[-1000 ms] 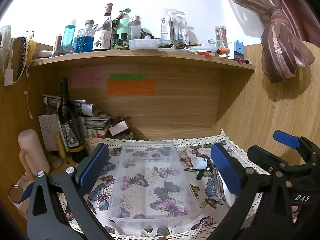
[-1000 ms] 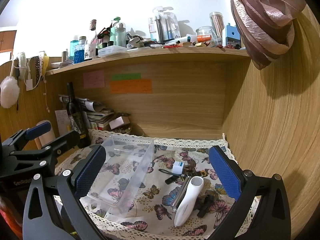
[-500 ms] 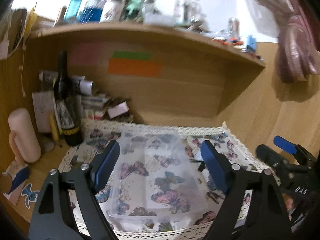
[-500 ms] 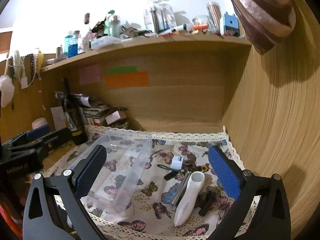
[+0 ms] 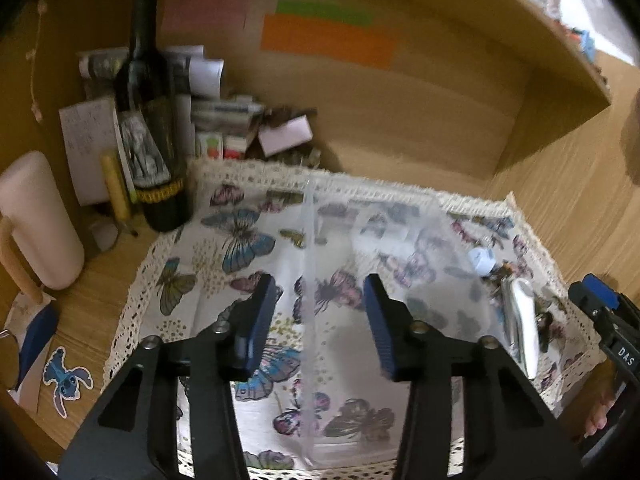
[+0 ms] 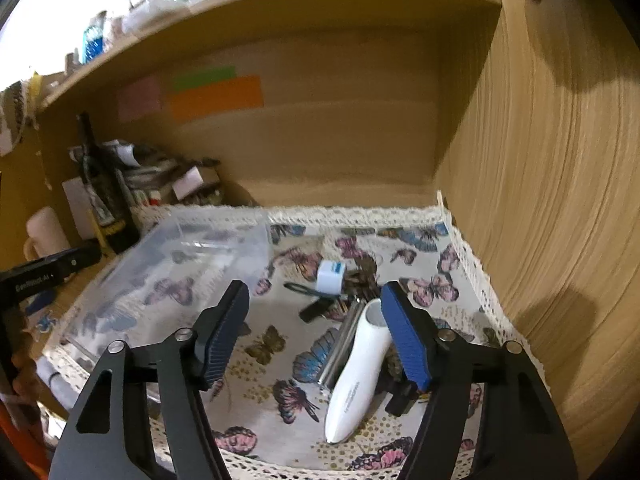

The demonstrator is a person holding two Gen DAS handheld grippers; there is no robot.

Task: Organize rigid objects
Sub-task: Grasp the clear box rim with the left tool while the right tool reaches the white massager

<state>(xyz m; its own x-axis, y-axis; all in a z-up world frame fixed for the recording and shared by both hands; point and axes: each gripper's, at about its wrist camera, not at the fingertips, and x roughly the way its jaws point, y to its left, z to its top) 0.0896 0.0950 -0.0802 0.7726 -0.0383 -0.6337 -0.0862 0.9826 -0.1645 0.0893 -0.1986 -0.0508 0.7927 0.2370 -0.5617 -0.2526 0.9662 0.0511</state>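
Note:
A clear plastic box lies on the butterfly cloth. Its left wall runs upright between the fingers of my left gripper, whose jaws are closing; the pads stand apart from the wall. Right of the box lie a white handheld device, a silver bar, a small white and blue cube and dark keys. My right gripper hovers over them with its jaws closing. The device's upper end sits just inside the right pad, with no pad pressing on it.
A dark wine bottle and a pale pink mug stand left of the cloth, with stacked papers behind. A wooden side wall bounds the right. A shelf overhangs the back.
Both grippers sank and tipped down toward the cloth, and both pairs of jaws narrowed. The left one shifted left, so the box's left wall now lies between its fingers.

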